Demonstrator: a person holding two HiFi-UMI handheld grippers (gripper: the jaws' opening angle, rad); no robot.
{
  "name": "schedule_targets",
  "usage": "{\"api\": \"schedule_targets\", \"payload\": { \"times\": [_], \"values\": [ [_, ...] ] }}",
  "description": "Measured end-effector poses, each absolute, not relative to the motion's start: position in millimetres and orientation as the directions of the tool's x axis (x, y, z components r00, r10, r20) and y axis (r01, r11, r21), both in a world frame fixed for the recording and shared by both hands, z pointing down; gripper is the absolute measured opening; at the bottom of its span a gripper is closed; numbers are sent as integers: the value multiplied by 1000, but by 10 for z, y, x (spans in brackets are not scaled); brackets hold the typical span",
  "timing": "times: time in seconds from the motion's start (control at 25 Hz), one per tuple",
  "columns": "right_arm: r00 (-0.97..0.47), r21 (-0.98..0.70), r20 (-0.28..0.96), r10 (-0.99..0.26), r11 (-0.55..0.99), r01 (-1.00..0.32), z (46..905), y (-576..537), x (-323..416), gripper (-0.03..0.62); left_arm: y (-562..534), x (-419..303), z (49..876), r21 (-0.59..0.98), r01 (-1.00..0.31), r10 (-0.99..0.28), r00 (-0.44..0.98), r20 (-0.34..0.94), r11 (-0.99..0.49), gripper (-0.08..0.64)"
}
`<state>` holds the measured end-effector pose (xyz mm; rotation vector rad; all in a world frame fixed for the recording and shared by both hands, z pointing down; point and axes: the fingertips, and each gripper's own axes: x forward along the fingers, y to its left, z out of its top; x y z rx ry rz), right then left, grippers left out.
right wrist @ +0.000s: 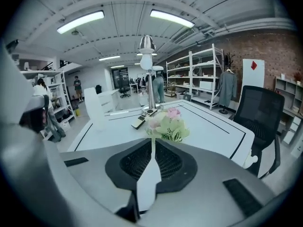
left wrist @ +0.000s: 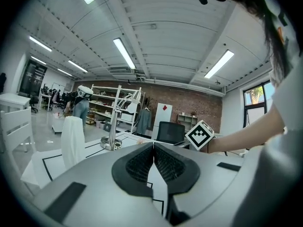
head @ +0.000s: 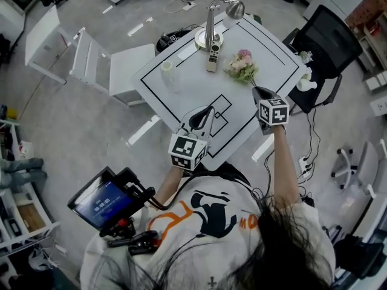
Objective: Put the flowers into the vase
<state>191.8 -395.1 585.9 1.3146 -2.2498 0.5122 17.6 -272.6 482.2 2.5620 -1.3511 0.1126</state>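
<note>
A small bunch of pink and green flowers (head: pixel 242 66) lies on the white table (head: pixel 199 83), toward its far right. The pale vase (head: pixel 167 72) stands upright near the far left corner. My right gripper (head: pixel 261 93) is shut and empty, just short of the flowers, which sit right past its tips in the right gripper view (right wrist: pixel 168 124). My left gripper (head: pixel 202 117) hovers over the near part of the table, shut with nothing in it. The vase (left wrist: pixel 73 141) shows left of its jaws in the left gripper view.
A desk lamp (head: pixel 211 23) and a remote (head: pixel 213 58) stand at the table's far edge, between vase and flowers. A black office chair (head: pixel 329 41) is at the right, white chairs (head: pixel 97 65) at the left. Black lines mark the tabletop.
</note>
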Motion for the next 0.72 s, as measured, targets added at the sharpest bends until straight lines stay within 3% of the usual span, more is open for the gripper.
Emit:
{"api": "schedule_targets", "payload": {
  "times": [0.08, 0.16, 0.72],
  "values": [
    [-427, -78, 609, -668, 486, -871, 5950, -4079, 1995, 44, -2808, 173, 4798, 176, -840, -823, 540, 176, -513, 11],
    [-434, -83, 648, -625, 509, -857, 6086, -4182, 2049, 112, -2849, 175, 4784, 172, -857, -842, 511, 172, -485, 11],
    [-406, -135, 867, -290, 648, -750, 6698, -4670, 2042, 178, -2949, 136, 4959, 175, -921, -895, 383, 229, -349, 11]
  ]
}}
